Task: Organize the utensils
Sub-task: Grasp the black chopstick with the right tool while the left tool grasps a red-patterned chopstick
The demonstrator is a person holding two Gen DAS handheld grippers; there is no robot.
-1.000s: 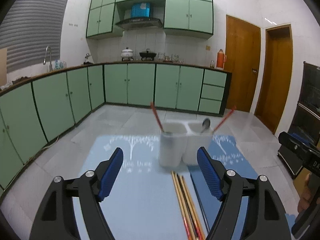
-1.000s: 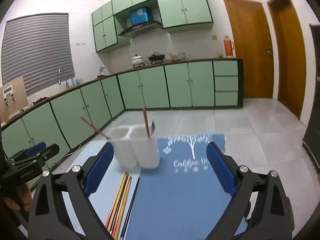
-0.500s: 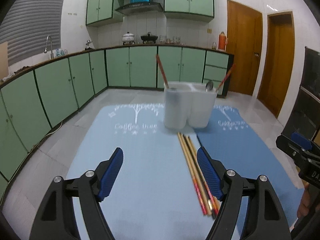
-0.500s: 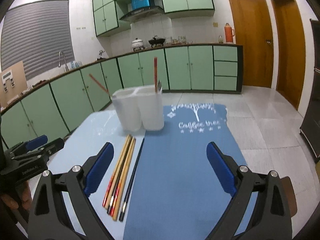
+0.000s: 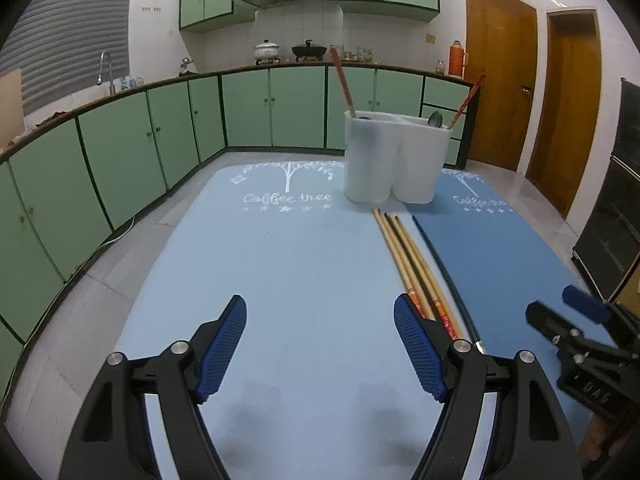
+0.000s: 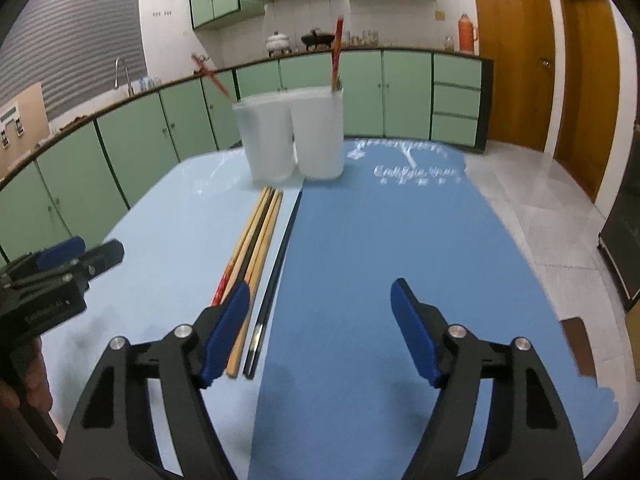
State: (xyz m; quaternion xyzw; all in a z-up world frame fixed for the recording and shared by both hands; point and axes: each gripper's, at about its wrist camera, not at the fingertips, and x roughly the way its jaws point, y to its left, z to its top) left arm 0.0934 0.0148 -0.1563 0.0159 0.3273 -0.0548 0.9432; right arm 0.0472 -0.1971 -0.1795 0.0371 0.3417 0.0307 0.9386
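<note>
Both grippers' fingers gape empty, the right gripper [image 6: 320, 300] just narrowing, chopsticks [image 5: 416, 264] lying before the white holder [image 5: 394, 160]

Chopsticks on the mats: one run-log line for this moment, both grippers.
left gripper: open, empty | right gripper: open, jaws just narrowed, empty | chopsticks: loose on mats, untouched | white holder: upright behind them
</note>
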